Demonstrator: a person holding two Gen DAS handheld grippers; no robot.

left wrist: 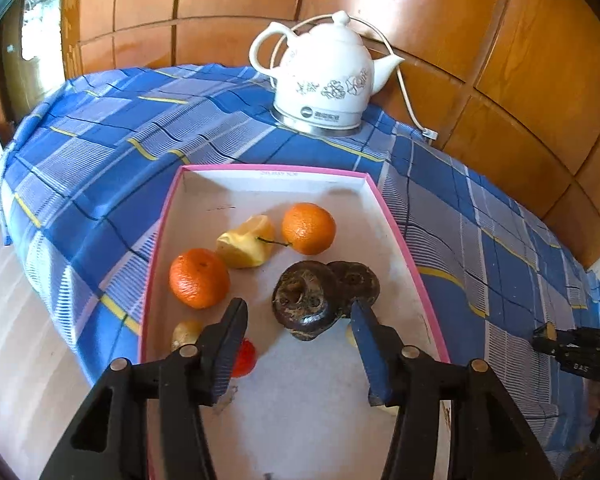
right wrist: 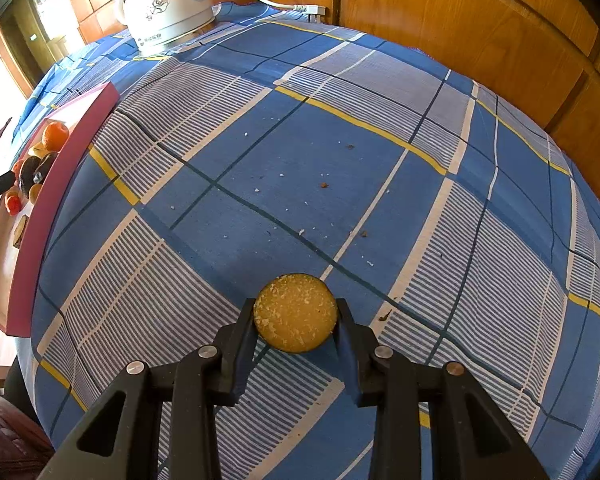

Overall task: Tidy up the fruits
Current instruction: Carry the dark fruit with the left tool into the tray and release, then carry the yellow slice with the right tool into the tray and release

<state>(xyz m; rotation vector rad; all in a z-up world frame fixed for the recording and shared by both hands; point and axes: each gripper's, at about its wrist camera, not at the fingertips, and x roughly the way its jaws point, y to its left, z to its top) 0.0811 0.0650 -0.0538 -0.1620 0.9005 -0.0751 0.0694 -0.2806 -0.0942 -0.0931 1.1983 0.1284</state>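
My left gripper (left wrist: pixel 298 312) gapes empty over the pink-rimmed box (left wrist: pixel 404 240) (dark fruit (left wrist: pixel 306 304) below); my right gripper (right wrist: pixel 296 308) clamps a yellow disc (right wrist: pixel 295 312).

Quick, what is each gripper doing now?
Left gripper: open, holding nothing, over the pink-rimmed box.
Right gripper: shut on the round yellow fruit slice.

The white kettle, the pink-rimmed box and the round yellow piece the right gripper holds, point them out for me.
white kettle (left wrist: pixel 320 80), left wrist view, on its flowered belly.
pink-rimmed box (left wrist: pixel 268 167), left wrist view, on its far rim.
round yellow piece (right wrist: pixel 295 312), right wrist view, on its flat crumbly top face.
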